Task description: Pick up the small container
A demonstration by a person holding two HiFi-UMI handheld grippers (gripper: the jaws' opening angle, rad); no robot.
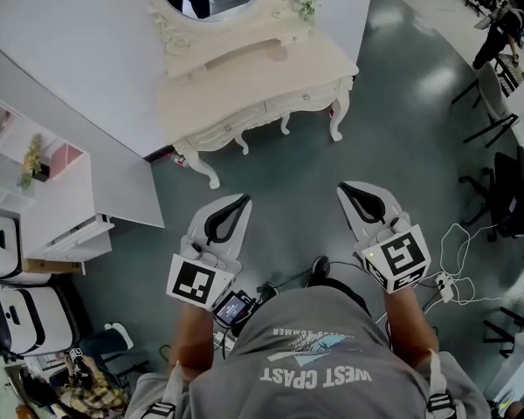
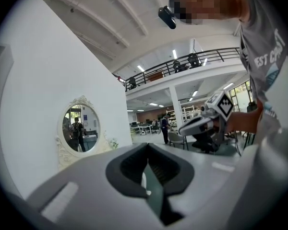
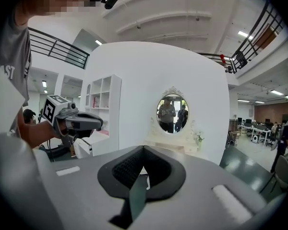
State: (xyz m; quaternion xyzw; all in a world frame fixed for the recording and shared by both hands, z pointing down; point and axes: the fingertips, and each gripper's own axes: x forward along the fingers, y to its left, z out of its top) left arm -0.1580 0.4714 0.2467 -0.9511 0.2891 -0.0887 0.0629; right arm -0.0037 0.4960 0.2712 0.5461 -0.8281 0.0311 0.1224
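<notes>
While closed and empty, left gripper [image 1: 238,203] and right gripper [image 1: 349,190] alike, risks shoving the unseen small container off the vanity table [image 1: 271,72] ahead.

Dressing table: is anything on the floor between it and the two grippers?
Nothing visible does. Only bare floor lies between the left gripper, the right gripper and the dressing table. No small container shows.

Grey tee [image 1: 332,334] w/ white print, bottom centre; pale shoulder straps [image 1: 435,389]. Left gripper [image 1: 240,202] & right gripper [image 1: 348,189]: light-grey shells, black pads, each w/ a b/w marker cube [image 1: 195,282].
</notes>
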